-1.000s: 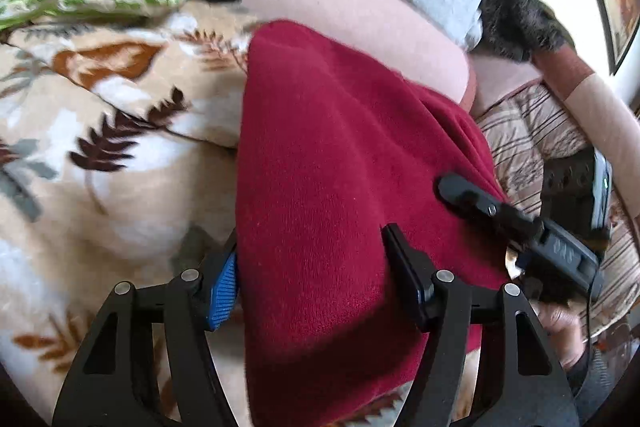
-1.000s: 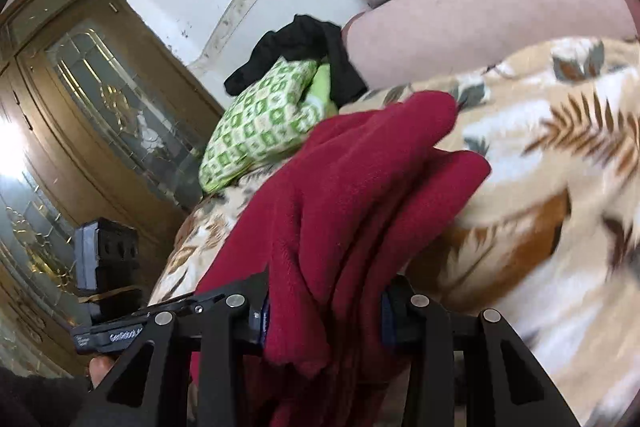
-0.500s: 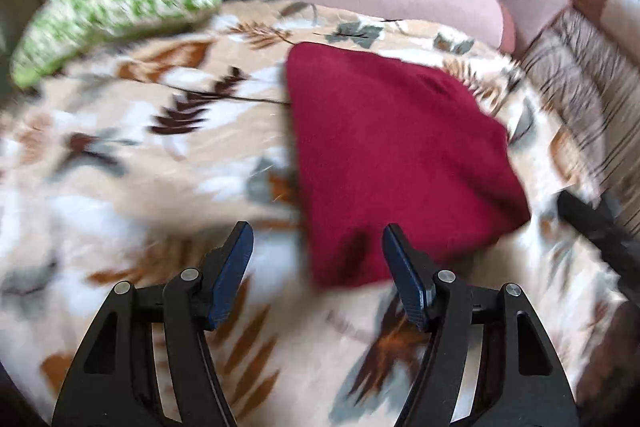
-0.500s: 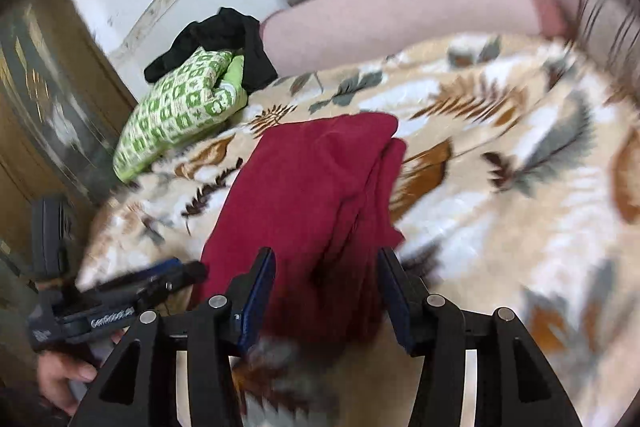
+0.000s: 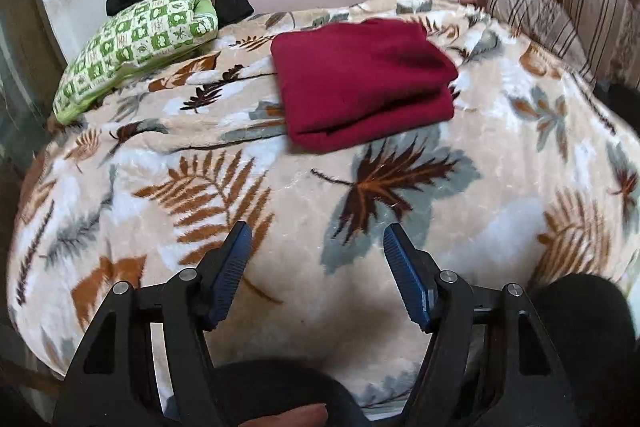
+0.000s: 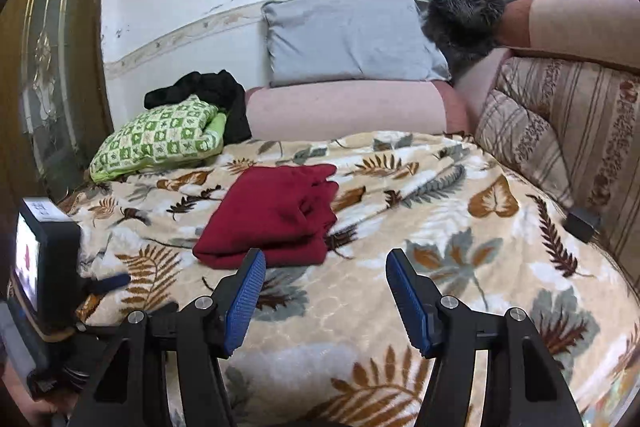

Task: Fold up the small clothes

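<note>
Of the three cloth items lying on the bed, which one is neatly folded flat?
The dark red garment, alone mid-blanket. The green checked bundle is lumpy and the black garment crumpled behind it.

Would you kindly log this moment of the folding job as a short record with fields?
garment: red cloth, folded, lying flat on the leaf-print blanket
left gripper: open, nothing between the pads, jaws just been opening
right gripper: open, empty, jaws just been opening, short of the cloth
behind the cloth: green checked pillow with a black garment against it
backrest: grey pillow
task state: red cloth folded and released
</note>
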`<state>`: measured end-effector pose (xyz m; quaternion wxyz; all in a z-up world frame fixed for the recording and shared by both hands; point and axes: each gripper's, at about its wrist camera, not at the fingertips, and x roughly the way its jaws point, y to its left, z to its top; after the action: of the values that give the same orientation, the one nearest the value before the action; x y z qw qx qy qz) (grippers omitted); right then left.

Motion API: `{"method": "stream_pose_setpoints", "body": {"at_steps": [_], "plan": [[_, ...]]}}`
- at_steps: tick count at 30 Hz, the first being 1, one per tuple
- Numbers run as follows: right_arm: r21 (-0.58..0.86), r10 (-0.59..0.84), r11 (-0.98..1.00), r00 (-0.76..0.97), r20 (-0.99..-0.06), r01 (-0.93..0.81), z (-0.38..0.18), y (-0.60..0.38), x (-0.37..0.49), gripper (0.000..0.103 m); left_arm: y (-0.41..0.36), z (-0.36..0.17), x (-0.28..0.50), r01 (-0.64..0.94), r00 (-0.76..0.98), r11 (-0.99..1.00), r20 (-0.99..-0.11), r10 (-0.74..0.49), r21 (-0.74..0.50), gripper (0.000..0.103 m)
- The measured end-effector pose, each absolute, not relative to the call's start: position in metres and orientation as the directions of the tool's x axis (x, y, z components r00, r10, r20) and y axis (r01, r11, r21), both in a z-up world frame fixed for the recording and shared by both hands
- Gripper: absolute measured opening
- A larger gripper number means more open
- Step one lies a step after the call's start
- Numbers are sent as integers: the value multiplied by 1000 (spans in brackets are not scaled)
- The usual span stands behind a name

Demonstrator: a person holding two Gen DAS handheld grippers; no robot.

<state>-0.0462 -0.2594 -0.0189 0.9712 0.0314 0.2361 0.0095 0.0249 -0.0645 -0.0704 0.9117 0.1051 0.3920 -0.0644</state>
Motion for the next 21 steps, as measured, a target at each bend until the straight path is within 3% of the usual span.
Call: {"method": "stream_pose_setpoints", "body": {"at_steps": [2,8,15,21], "plan": [[38,28,999,889,-457,-13,-18,-255,-49,61,-64,-66,21,191,698,972,-715,-36,137,84],[-9,12,1000,892,-452,-18,-18,-247,-53,61,-61,-50,10,176,711,978,-701,-49,111,100],[-17,1,1000,880,-474,-11,-20,-246,-51,61,-55,-22,-1,155,725,987,-684,-82,46,100],[-15,3,1000,889,-457,-11,-15,-243,-55,61,-53,-8,-13,144,749,986,-661,-50,88,101]]}}
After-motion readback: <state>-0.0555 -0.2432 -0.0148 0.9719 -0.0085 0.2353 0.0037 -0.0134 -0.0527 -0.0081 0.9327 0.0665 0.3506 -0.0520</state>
